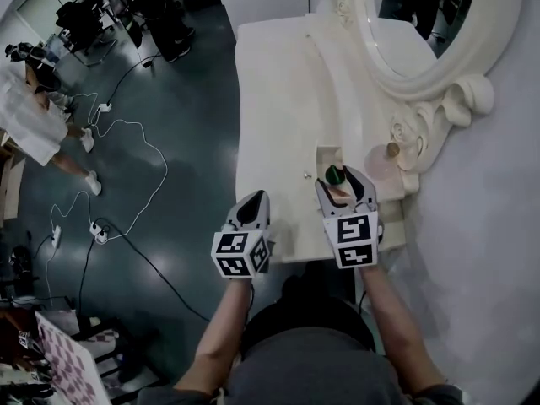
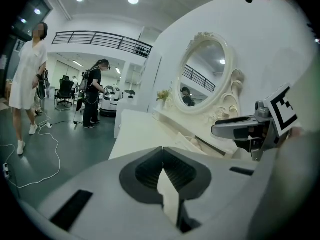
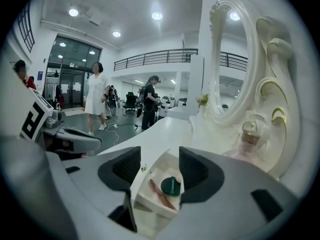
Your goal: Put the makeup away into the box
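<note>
The ribbed dark pads of the left gripper are pressed together at their tips, with nothing between them. This gripper sits at the lower centre of the head view, off the left edge of the dressing table.

The right gripper has its pads spread wide and touches nothing. In the gap between the jaws, in the lower centre of the right gripper view, we see the box. It is a small white rectangular tray with thin upright walls, lying on the tabletop. Inside it are a green round piece with a smooth domed top and, just beside it, a slim reddish-brown stick lying slantwise.

In the head view the same box sits just ahead of the right gripper's tips, with the green piece showing in it. Each gripper carries a cube with black-and-white square markers behind its grey, matte moulded shell.

To the right of the box a rounded glass bottle stands on a pale pink round tray. Behind them, at the upper right, we see an oval mirror in a cream frame carved with scrolls. At the left, white cables loop over the dark, glossy floor.
</note>
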`<state>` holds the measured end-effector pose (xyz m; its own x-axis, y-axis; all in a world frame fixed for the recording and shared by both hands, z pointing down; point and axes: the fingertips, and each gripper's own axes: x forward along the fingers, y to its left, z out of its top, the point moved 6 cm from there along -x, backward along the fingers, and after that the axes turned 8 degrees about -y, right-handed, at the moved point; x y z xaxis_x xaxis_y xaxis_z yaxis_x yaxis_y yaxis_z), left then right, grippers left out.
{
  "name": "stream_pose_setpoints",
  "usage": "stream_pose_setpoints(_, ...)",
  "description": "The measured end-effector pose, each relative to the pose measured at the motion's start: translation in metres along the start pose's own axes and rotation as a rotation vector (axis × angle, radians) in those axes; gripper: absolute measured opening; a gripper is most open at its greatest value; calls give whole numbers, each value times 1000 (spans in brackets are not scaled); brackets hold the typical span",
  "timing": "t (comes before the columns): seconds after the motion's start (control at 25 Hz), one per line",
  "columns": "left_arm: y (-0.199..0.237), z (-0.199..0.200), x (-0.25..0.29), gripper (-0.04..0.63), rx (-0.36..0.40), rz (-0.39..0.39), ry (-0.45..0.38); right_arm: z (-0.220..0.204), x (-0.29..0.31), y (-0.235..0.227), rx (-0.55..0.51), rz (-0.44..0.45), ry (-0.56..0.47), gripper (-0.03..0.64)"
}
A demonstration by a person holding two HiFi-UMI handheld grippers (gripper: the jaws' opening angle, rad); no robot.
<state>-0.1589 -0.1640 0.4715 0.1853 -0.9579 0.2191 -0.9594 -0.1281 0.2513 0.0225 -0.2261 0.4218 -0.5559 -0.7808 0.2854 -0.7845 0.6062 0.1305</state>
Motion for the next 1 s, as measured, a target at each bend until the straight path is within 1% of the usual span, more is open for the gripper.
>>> stream_pose_setpoints(0.36, -3, 6, -9, 6, 13, -18, -20, 14, -25, 3, 59, -33, -75, 219)
stream_pose_setpoints(0.6, -7, 10, -16, 6, 28, -30, -36, 15, -45, 2, 95, -65, -115, 193)
stream_pose_setpoints(1.0, -11, 15, -26, 6, 43, -44, -54, 12, -78, 5, 168, -119, -161, 108)
